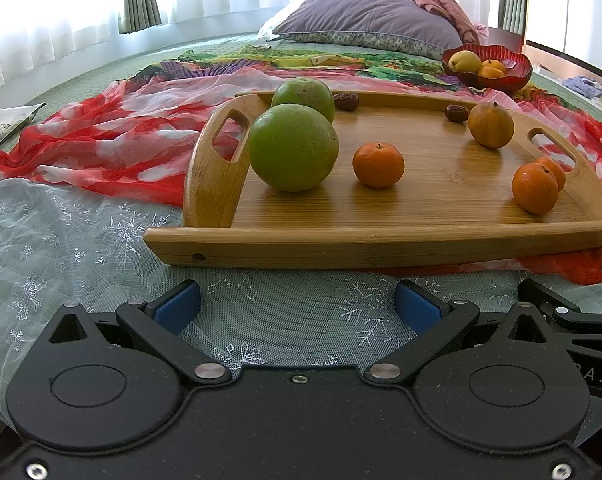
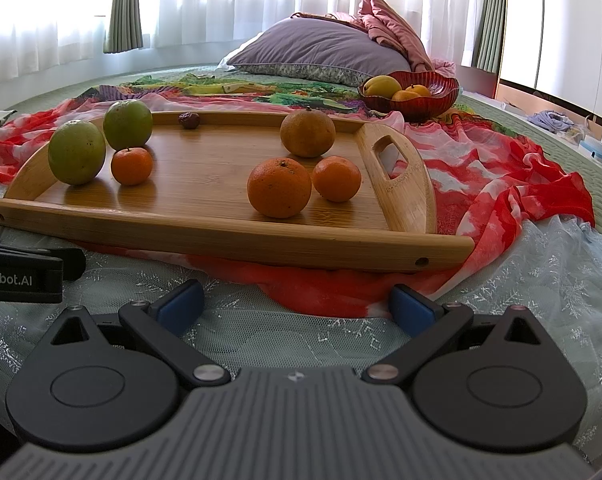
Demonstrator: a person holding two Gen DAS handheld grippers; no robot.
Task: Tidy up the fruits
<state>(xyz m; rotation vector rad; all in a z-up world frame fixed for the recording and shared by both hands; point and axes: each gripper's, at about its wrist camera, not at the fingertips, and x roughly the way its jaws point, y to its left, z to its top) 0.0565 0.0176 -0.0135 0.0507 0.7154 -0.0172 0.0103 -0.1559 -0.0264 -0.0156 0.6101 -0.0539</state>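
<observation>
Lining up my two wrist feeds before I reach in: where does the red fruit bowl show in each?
Left wrist: red fruit bowl sits upper right, beyond the wooden tray's far rim.
Right wrist: red fruit bowl sits right of centre, upper part, behind the tray's right handle.
Shared landmark: the purple pillow just behind and left of the bowl.

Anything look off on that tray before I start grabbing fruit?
Nothing spilled or damaged. The wooden tray sits partly on the bunched red scarf, so it may not lie flat. Fruit is loose; two dark dates lie at its far rim.
</observation>
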